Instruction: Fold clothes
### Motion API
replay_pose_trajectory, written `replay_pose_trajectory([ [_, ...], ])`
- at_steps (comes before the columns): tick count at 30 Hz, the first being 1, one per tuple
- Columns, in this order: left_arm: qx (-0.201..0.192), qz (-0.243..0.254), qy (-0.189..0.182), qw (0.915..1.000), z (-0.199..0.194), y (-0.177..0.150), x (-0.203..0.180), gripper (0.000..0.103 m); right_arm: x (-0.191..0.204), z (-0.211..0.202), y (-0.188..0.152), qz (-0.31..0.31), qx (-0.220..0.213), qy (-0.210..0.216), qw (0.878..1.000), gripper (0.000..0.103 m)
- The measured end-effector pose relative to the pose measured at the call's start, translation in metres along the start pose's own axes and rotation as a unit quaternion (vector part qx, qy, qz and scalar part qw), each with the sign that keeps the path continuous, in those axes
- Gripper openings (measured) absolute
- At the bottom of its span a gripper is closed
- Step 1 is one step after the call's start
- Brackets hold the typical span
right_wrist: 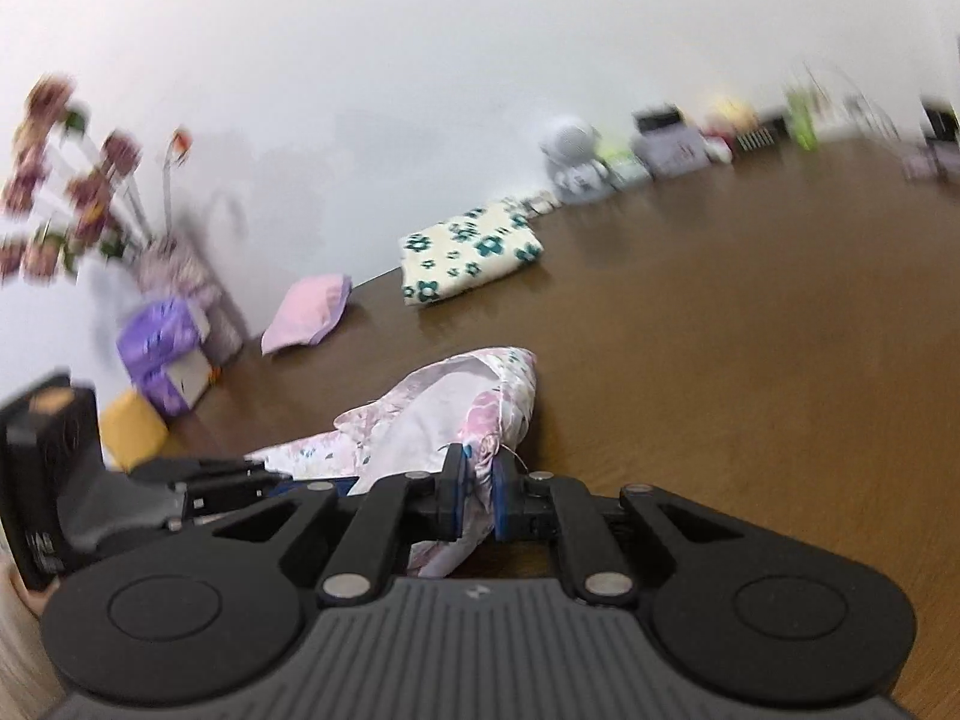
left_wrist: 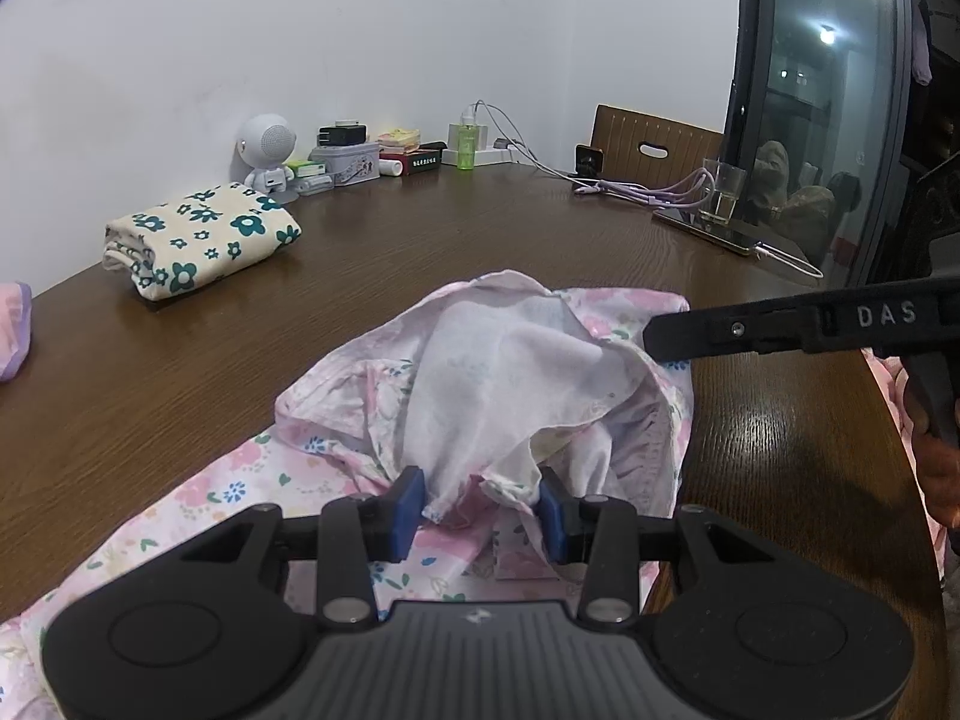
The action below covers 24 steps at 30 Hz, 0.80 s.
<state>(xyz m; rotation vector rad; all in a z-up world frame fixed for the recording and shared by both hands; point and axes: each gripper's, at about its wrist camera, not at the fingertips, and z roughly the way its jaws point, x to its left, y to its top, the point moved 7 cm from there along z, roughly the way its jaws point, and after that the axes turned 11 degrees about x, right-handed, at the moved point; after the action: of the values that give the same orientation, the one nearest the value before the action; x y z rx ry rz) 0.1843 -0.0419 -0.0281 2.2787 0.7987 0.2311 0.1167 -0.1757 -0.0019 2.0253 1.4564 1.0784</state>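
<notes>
While both grippers clamp it, the pink floral garment [left_wrist: 528, 372] bunches between left gripper [left_wrist: 483, 510] and right gripper [right_wrist: 478, 495].

A white round-headed speaker [left_wrist: 268, 150] stands against the wall on the brown table [left_wrist: 420, 240], beside a tin box [left_wrist: 348, 161] and a green bottle [left_wrist: 467, 144]. Purple cables [left_wrist: 648, 192] trail to a glass [left_wrist: 723, 195]. A wooden chair [left_wrist: 651, 147] stands behind the table.
</notes>
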Motion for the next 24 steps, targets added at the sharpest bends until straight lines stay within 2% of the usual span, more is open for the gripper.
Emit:
replay_pose_trajectory([
  [5,-0.008,0.002,0.008,0.9999,-0.008,0.003,0.001,0.038,0.023,-0.005,0.006,-0.082,-0.006,-0.019,0.996,0.008],
  [11,-0.007,0.004,0.03,0.9995,-0.026,0.004,0.007,0.038,0.047,-0.01,0.009,-0.173,-0.014,-0.033,0.984,0.008],
  [19,-0.005,0.01,0.038,0.9992,-0.056,-0.013,0.017,0.038,0.085,-0.014,0.01,-0.294,-0.017,-0.029,0.955,0.008],
  [24,0.004,0.018,0.035,0.9992,-0.054,-0.022,0.013,0.037,0.103,-0.015,0.009,-0.344,-0.018,-0.022,0.939,0.008],
])
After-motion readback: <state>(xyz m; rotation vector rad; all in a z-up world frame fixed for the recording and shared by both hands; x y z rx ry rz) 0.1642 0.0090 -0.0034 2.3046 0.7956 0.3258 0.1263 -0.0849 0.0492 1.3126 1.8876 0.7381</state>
